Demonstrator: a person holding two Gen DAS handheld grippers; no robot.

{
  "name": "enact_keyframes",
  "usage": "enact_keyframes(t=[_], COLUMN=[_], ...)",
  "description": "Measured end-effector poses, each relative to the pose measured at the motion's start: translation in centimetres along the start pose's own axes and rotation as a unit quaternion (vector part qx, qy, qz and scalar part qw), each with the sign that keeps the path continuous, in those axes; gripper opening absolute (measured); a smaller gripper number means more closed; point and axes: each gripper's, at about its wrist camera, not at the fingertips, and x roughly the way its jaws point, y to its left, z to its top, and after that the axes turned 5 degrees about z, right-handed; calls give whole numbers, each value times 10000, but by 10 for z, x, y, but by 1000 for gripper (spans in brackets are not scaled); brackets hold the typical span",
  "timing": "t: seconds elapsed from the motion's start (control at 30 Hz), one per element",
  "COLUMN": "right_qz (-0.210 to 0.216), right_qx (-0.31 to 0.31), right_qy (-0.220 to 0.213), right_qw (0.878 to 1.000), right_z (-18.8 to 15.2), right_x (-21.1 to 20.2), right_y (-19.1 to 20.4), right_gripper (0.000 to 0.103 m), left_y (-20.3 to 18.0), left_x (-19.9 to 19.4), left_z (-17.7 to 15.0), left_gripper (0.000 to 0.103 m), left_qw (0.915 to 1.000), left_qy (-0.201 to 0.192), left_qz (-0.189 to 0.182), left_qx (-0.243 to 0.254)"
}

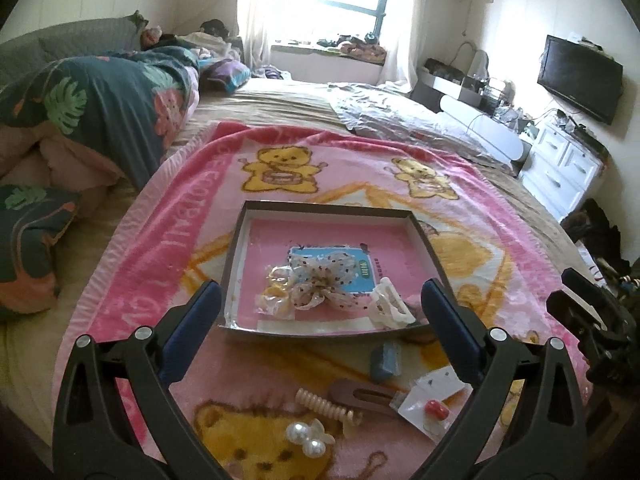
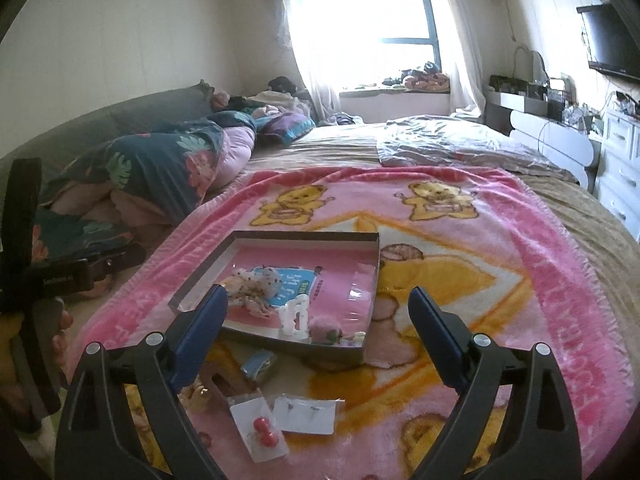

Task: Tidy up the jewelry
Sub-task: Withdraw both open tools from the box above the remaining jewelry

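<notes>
A shallow dark-rimmed tray (image 1: 236, 240) lies on a pink bear-print blanket (image 1: 168, 208) spread over the bed, and inside it sit a dotted fabric bow (image 1: 320, 276), some yellowish rings (image 1: 276, 296) and a white claw clip (image 1: 390, 306). On the blanket just in front of the tray lie a blue block (image 1: 386, 360), a brown flat clip (image 1: 360, 394), a cream spiral tie (image 1: 326, 406), a pearl bow (image 1: 308, 438) and a card with what looks like red studs (image 2: 262, 428), beside a second card of tiny earrings (image 2: 306, 412). Both the left gripper (image 1: 320, 320) and the right gripper (image 2: 318, 328) hang above these pieces with jaws spread wide and nothing between them.
</notes>
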Motion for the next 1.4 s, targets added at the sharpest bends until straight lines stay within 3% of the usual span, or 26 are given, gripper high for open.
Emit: enact_keyframes(t=[0.47,1.4], right_qz=[51,175], right_qx=[-151,-304], right_qy=[-132,159], right_qw=[9998,9993], right_z=[-5,-50], right_x=[-37,-59], right_y=[23,40], right_gripper=[94,94], left_y=[-4,-13], left_x=[-34,-31], left_z=[-20,-79], left_gripper=[94,94], left_qw=[9998,9971], left_qy=[-105,342], left_qz=[-51,41], left_qx=[158,676])
